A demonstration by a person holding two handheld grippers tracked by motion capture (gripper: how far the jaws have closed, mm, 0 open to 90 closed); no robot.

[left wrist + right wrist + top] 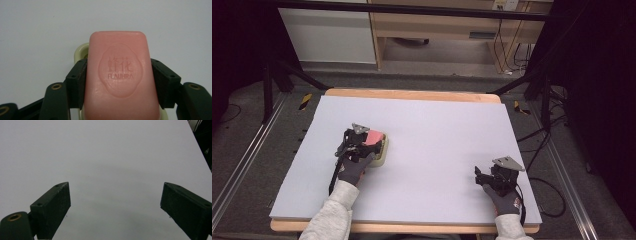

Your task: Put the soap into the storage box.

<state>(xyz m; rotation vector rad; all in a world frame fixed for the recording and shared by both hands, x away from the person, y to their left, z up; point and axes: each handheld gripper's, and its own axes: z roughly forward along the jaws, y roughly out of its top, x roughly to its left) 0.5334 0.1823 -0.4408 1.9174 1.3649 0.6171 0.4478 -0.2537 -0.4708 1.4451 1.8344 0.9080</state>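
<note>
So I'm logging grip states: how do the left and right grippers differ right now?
The left gripper is shut on the pink soap bar above a cream dish; the right gripper is open, nothing between its jaws. Left sits mid-table, right near the table's front right corner. Both have black jaws.

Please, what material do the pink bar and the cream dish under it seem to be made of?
The pink bar looks like solid soap: a waxy, slightly glossy face with an emblem and letters pressed into it. It is clamped between the left gripper pads. The cream dish is probably moulded plastic, judging by its smooth, rounded, evenly coloured rim; glazed ceramic cannot be ruled out.
</note>
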